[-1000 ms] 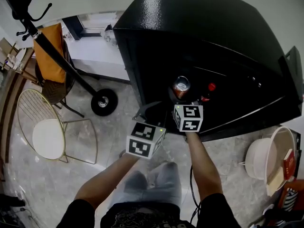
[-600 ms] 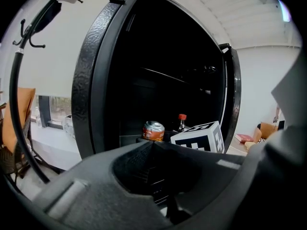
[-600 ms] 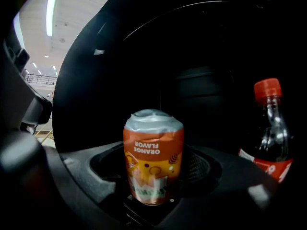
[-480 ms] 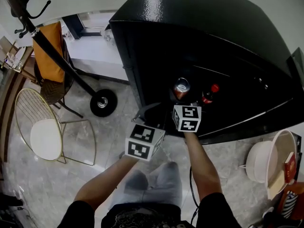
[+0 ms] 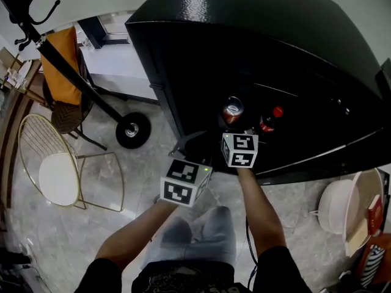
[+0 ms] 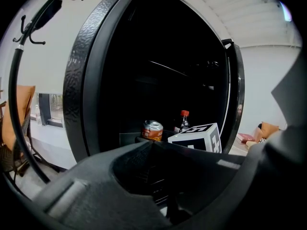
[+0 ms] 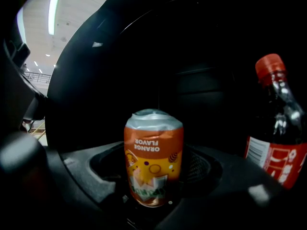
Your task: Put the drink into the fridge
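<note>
One orange can (image 7: 153, 147), inverted, clamped in my right gripper (image 7: 154, 186) at the fridge (image 5: 256, 35) mouth, beside a red-capped bottle (image 7: 276, 123). My left gripper (image 6: 153, 145): closed, empty. Hazard: the can may topple when released, or knock the bottle.

The pale marbled floor (image 5: 79, 231) carries the black fridge (image 5: 256, 54), the round base of a coat stand (image 5: 132, 130) just left of it, a gold wire chair (image 5: 58, 170) farther left, and a white basin (image 5: 339, 203) at right.
</note>
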{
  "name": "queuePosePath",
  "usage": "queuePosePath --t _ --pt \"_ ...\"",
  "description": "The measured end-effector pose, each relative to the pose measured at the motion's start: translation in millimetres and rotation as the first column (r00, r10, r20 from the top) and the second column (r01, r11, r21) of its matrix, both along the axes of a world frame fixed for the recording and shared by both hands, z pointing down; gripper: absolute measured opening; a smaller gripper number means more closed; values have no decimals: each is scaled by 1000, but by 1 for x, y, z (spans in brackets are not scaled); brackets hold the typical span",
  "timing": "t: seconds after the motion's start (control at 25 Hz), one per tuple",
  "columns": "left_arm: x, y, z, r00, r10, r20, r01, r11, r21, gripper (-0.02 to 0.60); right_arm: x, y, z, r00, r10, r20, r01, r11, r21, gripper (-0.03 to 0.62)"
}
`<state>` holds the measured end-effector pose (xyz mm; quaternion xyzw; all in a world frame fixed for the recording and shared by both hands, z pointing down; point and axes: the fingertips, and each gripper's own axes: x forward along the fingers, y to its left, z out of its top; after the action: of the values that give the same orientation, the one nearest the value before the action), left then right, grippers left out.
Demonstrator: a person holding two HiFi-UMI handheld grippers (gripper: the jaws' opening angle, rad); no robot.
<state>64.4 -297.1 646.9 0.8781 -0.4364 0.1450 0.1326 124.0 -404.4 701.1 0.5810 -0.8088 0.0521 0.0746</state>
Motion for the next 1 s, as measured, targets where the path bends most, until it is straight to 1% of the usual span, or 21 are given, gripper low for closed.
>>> queuePosePath --t 0.2,0.36,0.56,0.76,0.88,1.0 --pt "1 0 -4 1000 2 1 -2 1000 -1 5 1 2 0 1000 8 -6 -8 1000 -14 330" --pt "2 6 -8 1000 2 -2 -2 1000 -29 5 4 9 2 1000 17 -18 -18 999 -45 330" --pt "2 15 -21 1000 7 6 -6 999 -42 5 8 21 -8 999 26 -27 -28 997 -71 330" --pt "0 25 -43 1000 10 9 -10 999 -48 5 7 40 -31 999 28 -26 -30 995 -96 330" --pt "0 33 -59 1000 14 15 -13 998 -59 5 6 55 -50 999 32 -7 -33 994 -105 330" --pt "0 41 -79 1000 19 19 -18 997 -70 5 2 73 -71 1000 17 3 -16 992 -124 330"
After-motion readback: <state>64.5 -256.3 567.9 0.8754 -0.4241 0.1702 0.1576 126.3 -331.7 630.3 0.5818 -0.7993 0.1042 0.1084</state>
